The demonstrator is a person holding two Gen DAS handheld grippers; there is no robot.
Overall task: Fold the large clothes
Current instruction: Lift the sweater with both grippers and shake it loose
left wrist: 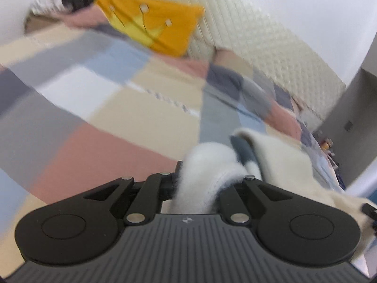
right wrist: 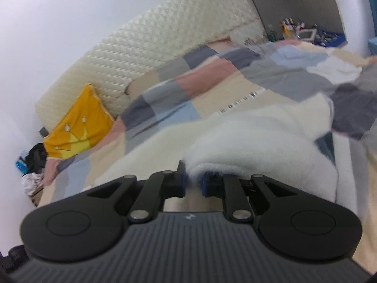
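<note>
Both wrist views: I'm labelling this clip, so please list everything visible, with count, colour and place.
fleece garment: one, white, lying on the bed, an edge pinched in each gripper
patchwork quilt: one, pink, grey, blue and beige squares, covering the bed
cushion: one, orange with a yellow crown, leaning on the headboard
headboard: one, cream, quilted, behind the bed
dark clothes pile: one, black, beside the bed near the cushion
cluttered shelf: one, mixed colours, far corner, items too small to tell
left gripper: one, black, shut on the fleece
right gripper: one, black with blue pads, shut on the fleece
</note>
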